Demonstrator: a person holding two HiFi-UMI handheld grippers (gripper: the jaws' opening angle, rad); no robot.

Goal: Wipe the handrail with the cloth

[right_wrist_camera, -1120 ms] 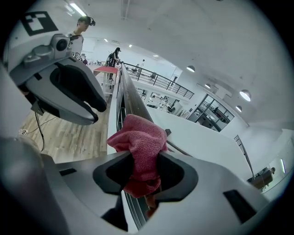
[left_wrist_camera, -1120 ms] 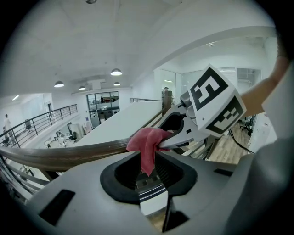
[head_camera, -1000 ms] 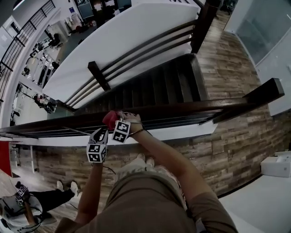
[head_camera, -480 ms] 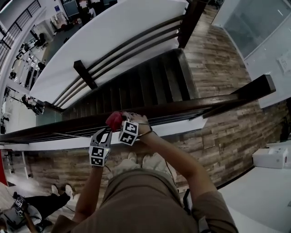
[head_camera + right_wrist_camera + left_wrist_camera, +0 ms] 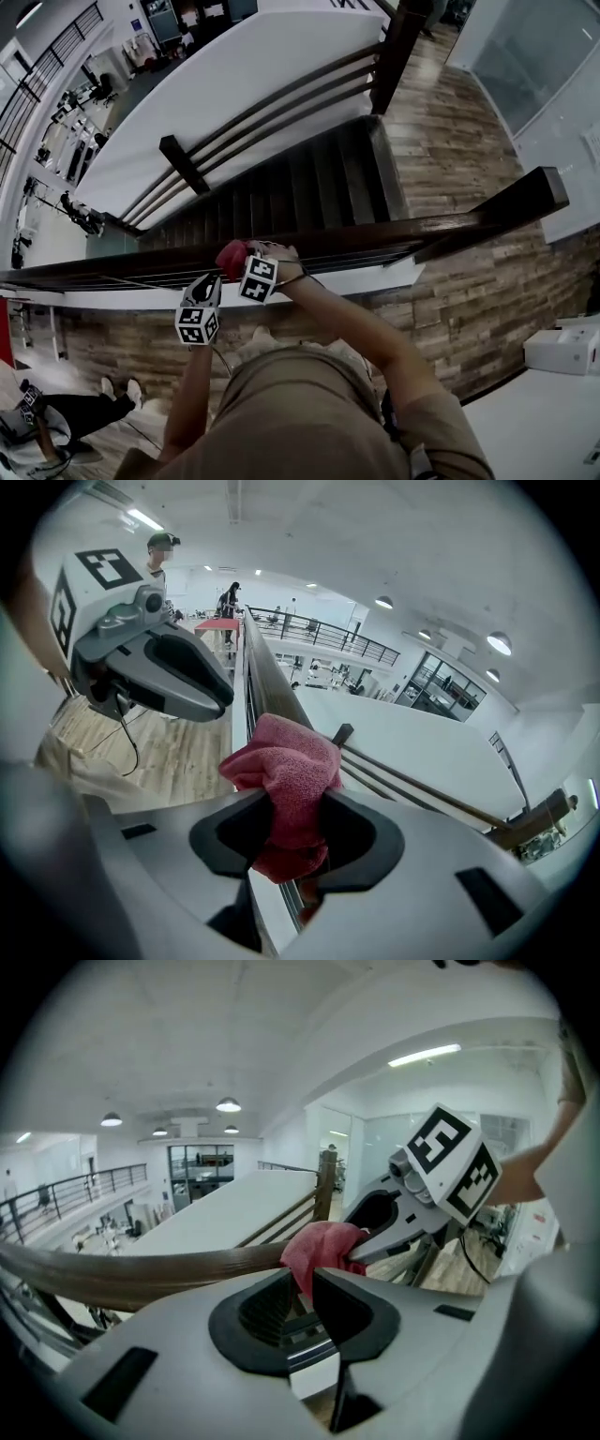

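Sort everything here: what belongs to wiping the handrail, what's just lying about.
In the job: red cloth, wooden handrail, right gripper gripping the cloth, left gripper, jaws just closing on a cloth corner.
Just about: staircase, white box, person on floor.

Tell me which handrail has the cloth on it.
The near handrail, right before the person, bears the red cloth; the railing beyond the stairs is bare.
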